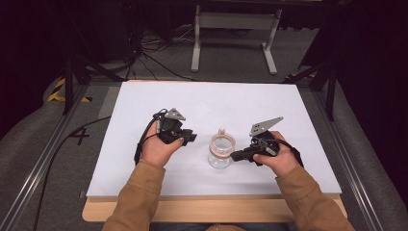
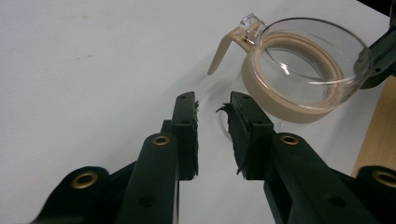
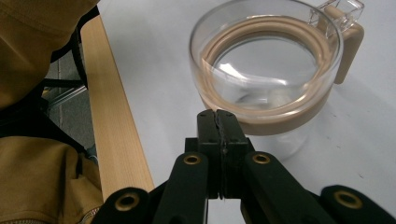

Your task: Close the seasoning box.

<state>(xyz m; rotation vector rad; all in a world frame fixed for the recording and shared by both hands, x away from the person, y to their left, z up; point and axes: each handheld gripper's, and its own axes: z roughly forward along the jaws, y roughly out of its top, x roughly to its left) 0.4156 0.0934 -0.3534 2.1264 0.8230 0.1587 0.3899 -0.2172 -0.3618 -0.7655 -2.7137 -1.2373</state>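
A clear glass carafe [image 1: 221,150] with a beige band and a beige handle stands upright on the white board [image 1: 216,101], near the front middle. Its handle [image 2: 219,53] points away from the person. My left gripper [image 1: 190,137] is a short way to the carafe's left; its jaws [image 2: 212,105] stand a little apart with nothing between them, so it is open. My right gripper [image 1: 234,156] is at the carafe's right side. In the right gripper view it [image 3: 217,114] is shut and empty, its tips up against the beige band [image 3: 280,116].
The board rests on a wooden tabletop whose edge [image 1: 211,209] shows along the front. Metal rails run down both sides. A white frame stand [image 1: 235,21] and cables lie on the floor beyond the far edge. Tan sleeves [image 1: 139,197] come in from the bottom.
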